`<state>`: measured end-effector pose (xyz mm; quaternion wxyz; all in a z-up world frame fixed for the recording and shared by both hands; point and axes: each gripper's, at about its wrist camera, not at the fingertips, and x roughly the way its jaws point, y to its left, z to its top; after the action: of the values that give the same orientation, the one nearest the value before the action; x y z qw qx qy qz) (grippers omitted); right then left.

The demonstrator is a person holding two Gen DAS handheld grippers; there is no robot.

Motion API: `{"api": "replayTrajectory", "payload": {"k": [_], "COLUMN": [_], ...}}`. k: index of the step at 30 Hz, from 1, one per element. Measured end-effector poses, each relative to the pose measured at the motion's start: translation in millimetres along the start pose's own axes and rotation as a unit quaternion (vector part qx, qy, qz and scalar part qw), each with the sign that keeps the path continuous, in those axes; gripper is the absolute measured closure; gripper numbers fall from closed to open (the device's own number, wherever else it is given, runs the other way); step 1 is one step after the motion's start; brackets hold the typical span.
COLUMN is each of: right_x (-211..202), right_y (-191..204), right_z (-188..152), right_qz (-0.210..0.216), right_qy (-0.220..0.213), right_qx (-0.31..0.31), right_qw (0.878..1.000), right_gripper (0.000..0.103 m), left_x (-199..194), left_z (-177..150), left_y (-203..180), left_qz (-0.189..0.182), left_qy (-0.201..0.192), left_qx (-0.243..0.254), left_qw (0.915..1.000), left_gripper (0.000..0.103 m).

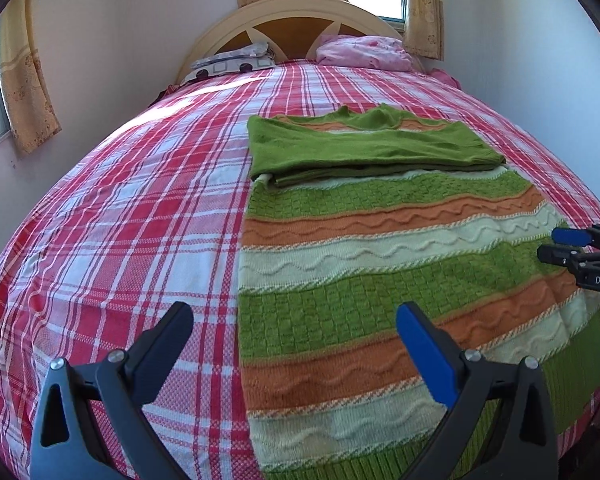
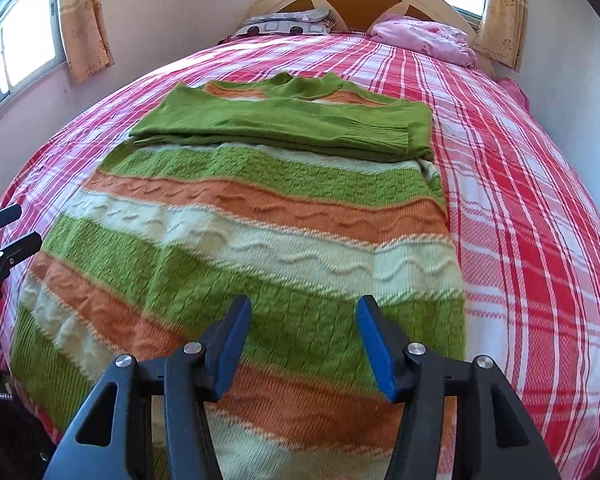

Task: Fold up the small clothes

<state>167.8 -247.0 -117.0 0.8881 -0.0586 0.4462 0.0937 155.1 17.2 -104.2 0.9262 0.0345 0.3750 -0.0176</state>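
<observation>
The bed point(image 1: 120, 208), under a red-and-white plaid sheet, carries the sweater point(image 1: 380, 248) flat, its long axis running from the near edge to the headboard point(image 1: 296, 12), collar at the far end. It's chunky knit in green, orange and cream bands (wavy ridges on the pale ones), sleeves folded across the chest. The left claw point(image 1: 294, 328) and right claw point(image 2: 302, 320) both hover released, holding nothing.
</observation>
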Motion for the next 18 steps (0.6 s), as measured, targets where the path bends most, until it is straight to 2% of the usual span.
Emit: {"api": "replayTrajectory", "payload": {"k": [6,10,18], "right_x": [-8.8,-15.9,-32.3], "right_y": [6.6,9.5,11.3], "right_z": [-10.0,-20.1,-41.1], "right_qz": [-0.003,-0.006,-0.011], "right_qy": [0.003,0.006,0.006], "right_qx": [-0.007,-0.010,-0.010], "right_qw": [1.000,1.000,1.000], "right_gripper": [0.047,0.047,0.047], "left_x": [-10.3,-15.5,-21.8], "left_z": [-11.6,-22.6,-43.4], "left_y": [-1.7,-2.3,-5.3], "left_qz": [-0.004,-0.027,-0.037], "left_qy": [0.007,0.022,0.046], "left_qx": [0.008,0.003,0.015], "left_qw": [0.9999,0.9994,0.9982], "left_gripper": [0.000,0.000,0.000]}}
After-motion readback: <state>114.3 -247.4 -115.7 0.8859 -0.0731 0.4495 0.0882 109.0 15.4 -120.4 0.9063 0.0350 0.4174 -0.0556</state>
